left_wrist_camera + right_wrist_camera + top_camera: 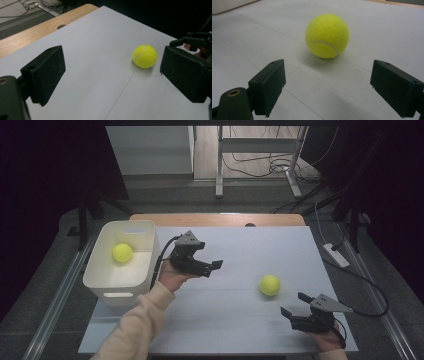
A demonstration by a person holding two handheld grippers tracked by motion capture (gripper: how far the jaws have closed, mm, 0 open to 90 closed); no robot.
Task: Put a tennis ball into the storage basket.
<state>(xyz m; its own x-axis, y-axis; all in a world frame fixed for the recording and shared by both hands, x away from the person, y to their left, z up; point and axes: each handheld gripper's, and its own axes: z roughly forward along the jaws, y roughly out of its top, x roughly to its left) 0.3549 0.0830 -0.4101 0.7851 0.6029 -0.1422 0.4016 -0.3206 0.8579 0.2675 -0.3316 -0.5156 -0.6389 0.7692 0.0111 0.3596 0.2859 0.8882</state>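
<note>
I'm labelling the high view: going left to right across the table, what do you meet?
White bin with a ball inside → left gripper → ball on the table → right gripper.

White sheet [240, 315] covers wooden surface [215, 219]. Behind it: metal desk frame [260, 157], loose cables [260, 167], white power strip [336, 255] on floor.

Dim room, dark curtains at 9 and 3 o'clock; grey floor [240, 200]; white desk frame [260, 150] at 12 with tangled cables [260, 167]; power strip [336, 255] at 3
</note>
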